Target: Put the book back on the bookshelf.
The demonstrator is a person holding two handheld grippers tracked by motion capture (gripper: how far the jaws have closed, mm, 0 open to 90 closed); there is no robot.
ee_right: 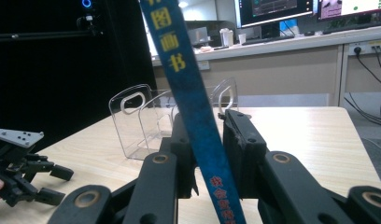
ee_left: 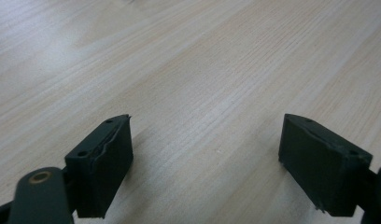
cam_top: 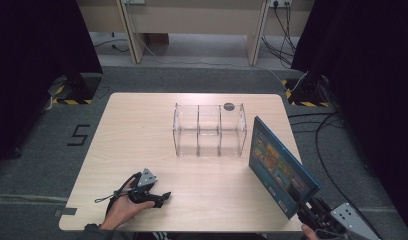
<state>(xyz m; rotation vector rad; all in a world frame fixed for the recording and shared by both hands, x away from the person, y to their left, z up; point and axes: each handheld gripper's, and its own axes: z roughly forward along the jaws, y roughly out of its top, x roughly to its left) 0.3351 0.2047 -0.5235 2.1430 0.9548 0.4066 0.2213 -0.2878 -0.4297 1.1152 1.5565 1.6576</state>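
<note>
- at the table's right front corner, the right gripper (cam_top: 304, 210) is clamping the lower corner of a blue book (cam_top: 279, 165), jaws pressed on its spine edge, and is holding it upright and tilted above the table (cam_top: 142, 125).
- just left of the book, the clear three-slot rack (cam_top: 209, 131) is standing empty near the table's middle; by my judgement the book is heading for one of its slots.
- to do this well, the person is needing to level the book's bottom edge, line it up parallel with the dividers, then lower it slowly between two walls.
- near the front left, the left gripper (cam_top: 162, 199) is resting on the wood, jaws apart and empty; it could be steadying the light rack.
</note>
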